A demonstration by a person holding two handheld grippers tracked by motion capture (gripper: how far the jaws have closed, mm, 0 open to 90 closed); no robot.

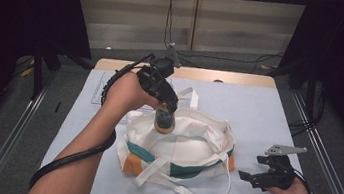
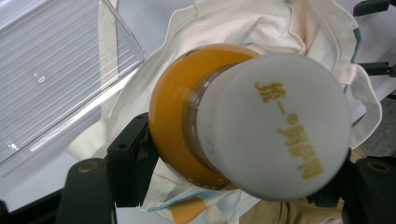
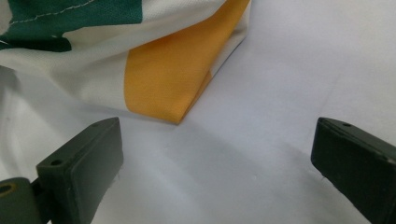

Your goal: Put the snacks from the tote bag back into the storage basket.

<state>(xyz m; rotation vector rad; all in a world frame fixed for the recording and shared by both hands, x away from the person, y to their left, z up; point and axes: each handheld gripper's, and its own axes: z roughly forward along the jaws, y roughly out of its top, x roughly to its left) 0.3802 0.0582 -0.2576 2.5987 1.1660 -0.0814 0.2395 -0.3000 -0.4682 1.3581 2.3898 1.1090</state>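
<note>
Holding: the left gripper point(image 1: 165, 112) is clamped on a bottle point(image 1: 163, 121) of orange drink, its jaws pressing the bottle from both sides just below the cap.
Bottle: orange liquid, a white cap point(image 2: 274, 125) with gold lettering; in the left gripper view the cap faces the camera and the bottle point(image 2: 173, 116) sits right between the two black jaws.
Bottle's place: in the high view it hangs upright from the gripper over the open mouth of the bag point(image 1: 181, 146), its lower end at about the level of the bag's rim; whether it touches the cloth I cannot tell.
Bag: a white cloth tote with green and orange panels and long white straps, lying on the light table cover point(image 1: 258, 113) near the front edge.
Tray: a clear plastic tray point(image 2: 51, 70) lies on the table beyond the bag, beside the left hand point(image 1: 127, 93).
Right gripper: the right gripper point(image 1: 261, 177) rests low over the table, just right of the bag, jaws spread wide with nothing between them.
Right gripper view: the bag's orange corner point(image 3: 175, 74) lies ahead of the jaws, apart from them.
</note>
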